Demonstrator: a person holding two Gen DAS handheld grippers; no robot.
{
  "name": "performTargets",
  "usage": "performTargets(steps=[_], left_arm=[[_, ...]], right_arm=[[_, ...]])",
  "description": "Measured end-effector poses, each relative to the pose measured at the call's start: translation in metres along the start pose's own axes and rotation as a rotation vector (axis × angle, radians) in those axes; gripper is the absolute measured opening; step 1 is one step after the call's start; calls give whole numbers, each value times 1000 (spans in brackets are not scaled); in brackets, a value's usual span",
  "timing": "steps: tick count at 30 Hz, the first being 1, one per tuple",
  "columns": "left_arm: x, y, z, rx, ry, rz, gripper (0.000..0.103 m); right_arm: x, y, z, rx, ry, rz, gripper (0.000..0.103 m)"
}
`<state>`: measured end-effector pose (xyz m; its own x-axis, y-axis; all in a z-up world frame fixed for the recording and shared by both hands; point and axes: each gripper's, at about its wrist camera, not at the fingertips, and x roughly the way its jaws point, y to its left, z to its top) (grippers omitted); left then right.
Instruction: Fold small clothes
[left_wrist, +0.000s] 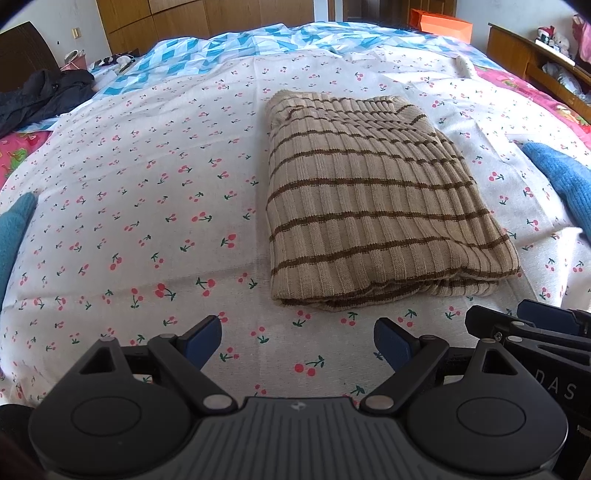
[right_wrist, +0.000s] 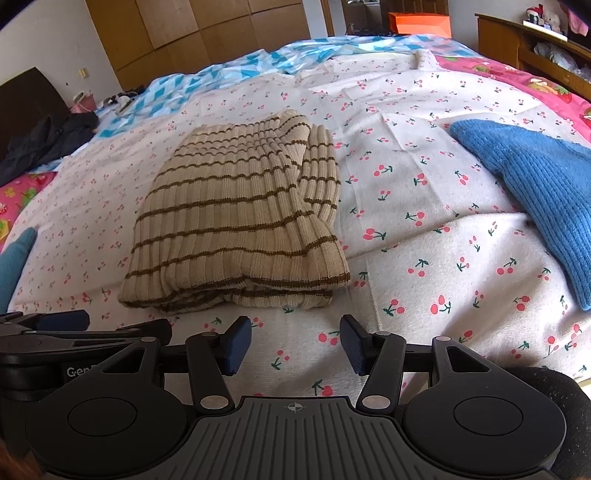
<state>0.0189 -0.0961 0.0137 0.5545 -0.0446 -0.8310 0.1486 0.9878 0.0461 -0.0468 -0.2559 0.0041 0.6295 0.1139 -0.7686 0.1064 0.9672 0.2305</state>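
Observation:
A beige ribbed knit garment with brown stripes (left_wrist: 369, 206) lies folded into a thick rectangle on the cherry-print sheet (left_wrist: 147, 221); it also shows in the right wrist view (right_wrist: 236, 225). My left gripper (left_wrist: 297, 341) is open and empty, just short of the garment's near edge. My right gripper (right_wrist: 295, 343) is open and empty, also just in front of the garment. The right gripper's body shows at the left view's lower right (left_wrist: 532, 332). The left gripper's body shows at the right view's lower left (right_wrist: 74, 332).
A blue knit garment (right_wrist: 535, 192) lies to the right on the cherry-print sheet (right_wrist: 424, 258), with another blue piece at the left edge (left_wrist: 14, 229). Dark clothes (left_wrist: 44, 96) lie at the far left. A blue-patterned sheet (left_wrist: 229, 44), wooden wardrobes and a shelf stand behind.

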Motion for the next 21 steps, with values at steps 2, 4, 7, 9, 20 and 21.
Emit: performTargets(steps=[2,4,7,9,20,21], left_arm=[[0,0,0,-3,2,-3,93],[0,-1,1,-5,8,-3,93],[1,-1,2,-6,16,-1,93],[2,-1,1,-4,18,0,93],[2,-2,5,-8,19,-7,93],[2,-2,5,-8,19,-7,93]], right_arm=[[0,-1,1,-4,3,1,53],[0,-2,2,-6,5,2,53],[1,-3,2,1,9,5,53],[2,-3,1,6,11,7,53],[1,-5,5,6,12,9,53],[1,-5,6,4,12,8,53]])
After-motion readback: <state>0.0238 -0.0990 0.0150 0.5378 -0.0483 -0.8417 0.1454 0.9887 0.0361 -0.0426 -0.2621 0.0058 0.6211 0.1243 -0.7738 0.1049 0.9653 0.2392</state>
